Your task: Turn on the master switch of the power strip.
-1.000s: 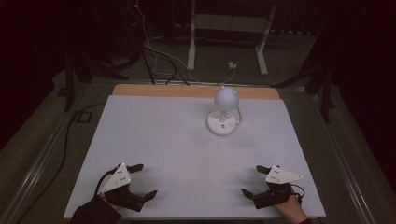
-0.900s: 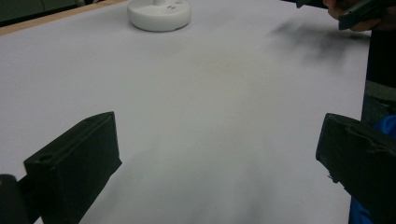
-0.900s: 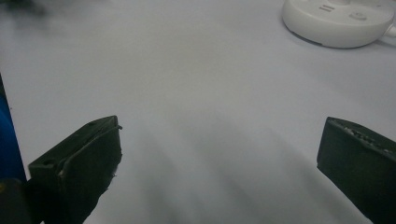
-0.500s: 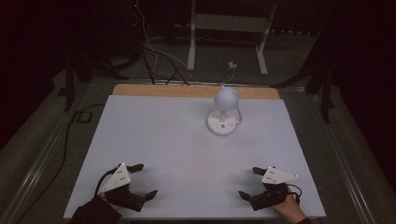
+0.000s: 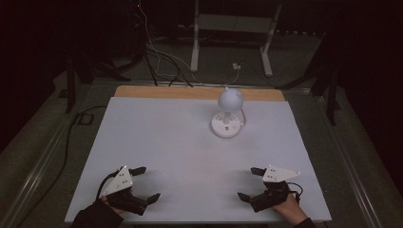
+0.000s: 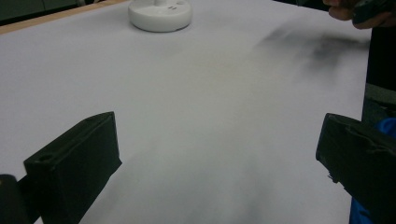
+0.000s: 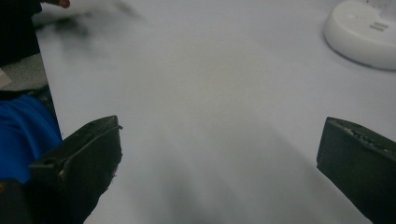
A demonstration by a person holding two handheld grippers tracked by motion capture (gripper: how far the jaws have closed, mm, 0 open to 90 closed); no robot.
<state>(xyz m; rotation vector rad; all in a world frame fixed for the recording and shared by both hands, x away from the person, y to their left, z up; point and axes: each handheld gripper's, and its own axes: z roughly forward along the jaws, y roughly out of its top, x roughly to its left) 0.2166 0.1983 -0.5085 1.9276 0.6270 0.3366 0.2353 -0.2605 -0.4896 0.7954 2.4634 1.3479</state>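
Note:
A small white lamp [image 5: 228, 115] with a round base and a ball-shaped head stands on the white table [image 5: 180, 142], right of centre toward the far edge. Its base [image 6: 160, 14] lies far ahead in the left gripper view and at the upper right [image 7: 366, 35] in the right gripper view. My left gripper [image 5: 148, 183] rests open near the front left corner, its jaws wide apart [image 6: 217, 154] with nothing between them. At the front right, my right gripper [image 5: 247, 183] is open too, and bare table shows between its jaws [image 7: 219, 158].
A wooden strip [image 5: 190, 92] runs along the table's far edge. Behind it on the dark floor are a metal stand [image 5: 230, 28] and loose cables [image 5: 157, 52]. Blue fabric [image 7: 23, 130] lies off the table's near edge.
The right gripper has shifted slightly to the left along the front of the table. The left gripper and the lamp have stayed in place.

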